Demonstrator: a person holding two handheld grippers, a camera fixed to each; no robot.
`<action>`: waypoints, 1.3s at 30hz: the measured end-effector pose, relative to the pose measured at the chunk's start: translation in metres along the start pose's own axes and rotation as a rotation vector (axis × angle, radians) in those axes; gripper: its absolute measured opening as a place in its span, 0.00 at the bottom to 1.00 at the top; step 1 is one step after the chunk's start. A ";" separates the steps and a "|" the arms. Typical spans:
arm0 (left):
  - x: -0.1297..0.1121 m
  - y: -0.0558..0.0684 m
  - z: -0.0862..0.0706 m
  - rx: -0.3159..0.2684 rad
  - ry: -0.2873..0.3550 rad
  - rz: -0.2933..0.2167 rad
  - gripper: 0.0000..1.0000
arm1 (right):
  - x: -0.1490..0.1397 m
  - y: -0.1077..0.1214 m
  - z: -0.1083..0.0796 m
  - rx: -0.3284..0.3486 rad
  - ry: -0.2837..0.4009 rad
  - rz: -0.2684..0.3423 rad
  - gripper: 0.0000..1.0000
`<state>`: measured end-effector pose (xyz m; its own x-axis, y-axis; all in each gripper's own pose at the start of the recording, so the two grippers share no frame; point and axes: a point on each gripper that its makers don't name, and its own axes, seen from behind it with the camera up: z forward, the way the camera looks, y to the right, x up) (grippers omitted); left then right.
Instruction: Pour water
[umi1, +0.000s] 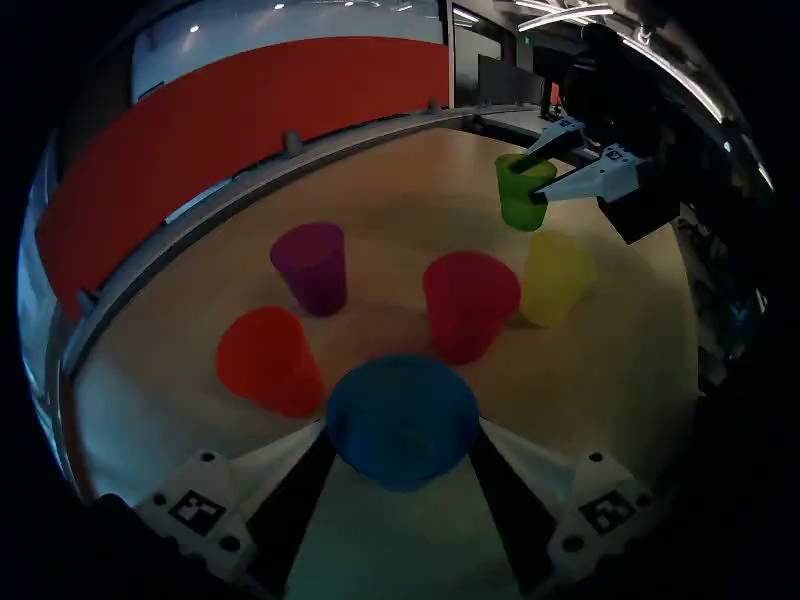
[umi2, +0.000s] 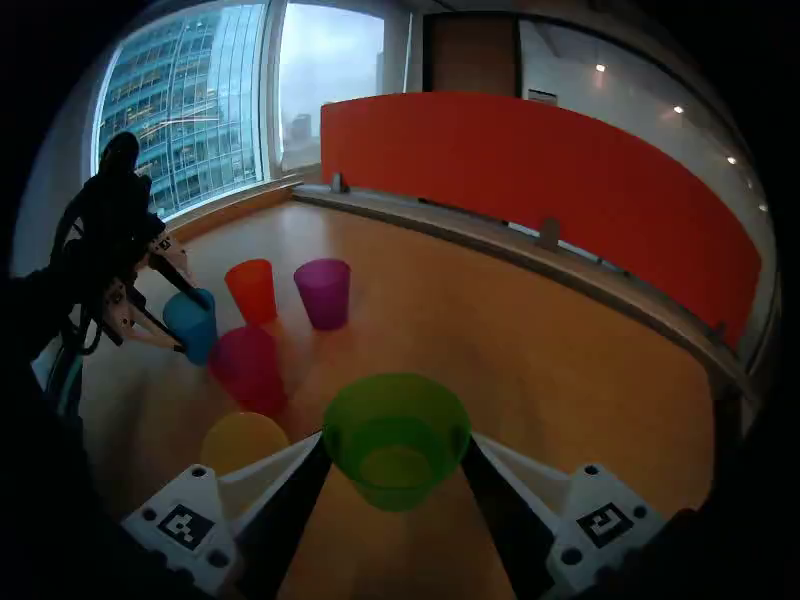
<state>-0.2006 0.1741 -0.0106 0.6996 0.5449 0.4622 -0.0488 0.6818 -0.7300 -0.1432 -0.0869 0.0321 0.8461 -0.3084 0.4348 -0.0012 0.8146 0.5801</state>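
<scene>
- Cups on a wooden table (umi1: 620, 370), six of them. I used the red cup (umi1: 470, 305) in the middle as my anchor and went left to right in the left gripper view.
- Farthest left of the red cup stood the orange cup (umi1: 268, 360), upright and a bit nearer the camera.
- The purple cup (umi1: 312, 265) was also left of the red cup, a little farther back and apart from the orange one.
- Next came the blue cup (umi1: 403, 415), just in front of the red cup and slightly to its left. The left gripper (umi1: 400, 440) had hold of it, fingers spread about as wide as the cup and one pressing on each side. It was upright, and I couldn't tell what was in it.
- Just beside the red cup on the right stood the yellow cup (umi1: 555, 278).
- Farther back and right of the red cup was the green cup (umi1: 520, 195), with the right gripper (umi1: 527, 180) on it, a finger on either side.
- The right gripper view had that same grip close up: fingers parted to the cup's width and clamped against the green cup's walls. There was a paler patch low inside it. Water or just the bottom, I couldn't tell.
- Beyond the red cup ran the long orange partition (umi1: 250, 120).
</scene>
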 end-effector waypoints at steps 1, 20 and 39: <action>-0.001 0.000 0.001 -0.002 -0.001 -0.002 0.87 | -0.001 0.000 0.001 -0.001 -0.002 0.001 0.90; -0.020 -0.002 0.006 -0.010 -0.013 -0.022 0.87 | -0.020 0.002 0.014 -0.007 -0.036 0.016 0.90; -0.039 -0.003 -0.001 0.021 -0.054 -0.039 0.97 | -0.034 0.001 0.021 -0.008 -0.053 0.027 0.90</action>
<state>-0.2264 0.1502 -0.0267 0.6619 0.5426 0.5171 -0.0372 0.7129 -0.7003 -0.1832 -0.0856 0.0319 0.8164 -0.3119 0.4861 -0.0190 0.8267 0.5624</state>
